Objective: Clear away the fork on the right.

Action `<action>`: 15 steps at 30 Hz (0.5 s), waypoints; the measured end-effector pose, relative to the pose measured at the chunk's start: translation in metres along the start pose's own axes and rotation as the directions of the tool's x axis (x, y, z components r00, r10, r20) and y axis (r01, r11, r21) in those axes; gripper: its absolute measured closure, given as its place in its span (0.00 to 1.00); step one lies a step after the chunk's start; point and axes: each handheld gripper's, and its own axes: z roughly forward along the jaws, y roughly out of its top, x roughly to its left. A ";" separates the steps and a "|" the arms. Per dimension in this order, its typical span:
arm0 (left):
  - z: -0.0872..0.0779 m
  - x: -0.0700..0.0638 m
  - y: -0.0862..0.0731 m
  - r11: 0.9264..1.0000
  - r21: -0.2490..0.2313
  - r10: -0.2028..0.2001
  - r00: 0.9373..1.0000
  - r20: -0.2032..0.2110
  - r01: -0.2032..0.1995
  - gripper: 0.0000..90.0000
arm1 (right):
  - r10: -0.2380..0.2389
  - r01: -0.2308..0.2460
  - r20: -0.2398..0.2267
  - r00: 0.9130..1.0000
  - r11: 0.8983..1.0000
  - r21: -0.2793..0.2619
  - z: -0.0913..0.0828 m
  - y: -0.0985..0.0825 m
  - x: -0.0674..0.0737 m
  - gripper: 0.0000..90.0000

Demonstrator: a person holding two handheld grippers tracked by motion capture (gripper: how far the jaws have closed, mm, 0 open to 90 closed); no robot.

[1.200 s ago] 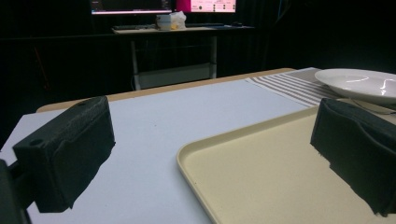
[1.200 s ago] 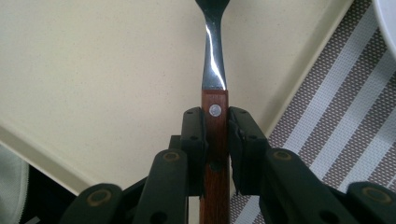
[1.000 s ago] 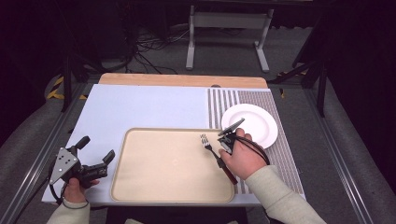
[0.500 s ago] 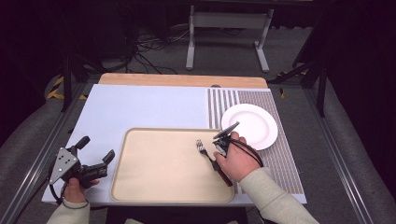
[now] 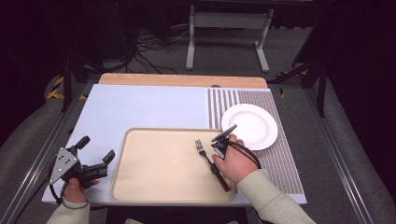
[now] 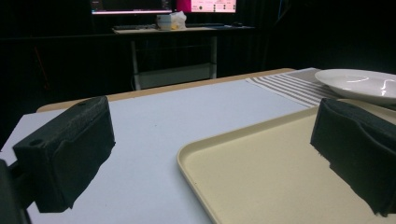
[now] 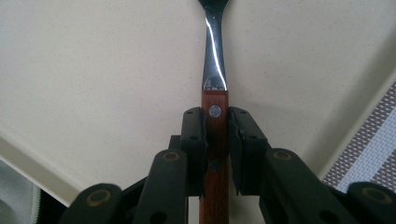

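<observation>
Over the right half of the beige tray [image 5: 154, 186], the right gripper [image 5: 219, 150] is clamping a fork [image 5: 205, 156] by its wooden handle, and the right gripper view is showing it nicely: both black fingers [image 7: 194, 140] are pressing on either side of the handle just below the rivet, with the steel neck running straight ahead. The tines are pointing away from the person, out over the tray's floor, and the handle is trailing back under the right hand [image 5: 236, 163]. To land this well, I'd say the hand wants to be keeping the fork level, lowering it until it is lying flat on the tray, and only then easing the squeeze, so it isn't tipping or skidding off the smooth plastic. Off to the left, the left gripper [image 5: 91, 158] is resting by the tray's edge with its fingers spread wide and nothing between them. Everything is sitting on a pale blue table [image 5: 140, 107] with a wooden strip along the far edge, and a striped placemat [image 5: 285, 163] is carrying a white plate [image 5: 250, 126] just beside the tray's far right corner. Beyond that, the room is dark, with cables on the grey floor [image 5: 154, 51], a metal stand, and lit monitors [image 6: 163, 5] glowing on a far desk.
</observation>
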 end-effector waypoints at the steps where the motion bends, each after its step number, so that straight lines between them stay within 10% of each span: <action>1: 0.000 0.000 0.000 1.000 0.000 0.000 1.000 0.000 0.000 0.00 | -0.002 0.002 -0.001 1.000 1.000 0.000 0.000 0.000 0.000 0.86; 15: 0.000 0.000 0.000 1.000 0.000 -0.002 1.000 -0.001 0.002 0.00 | -0.023 0.023 -0.024 0.999 1.000 -0.015 0.000 -0.001 0.001 0.80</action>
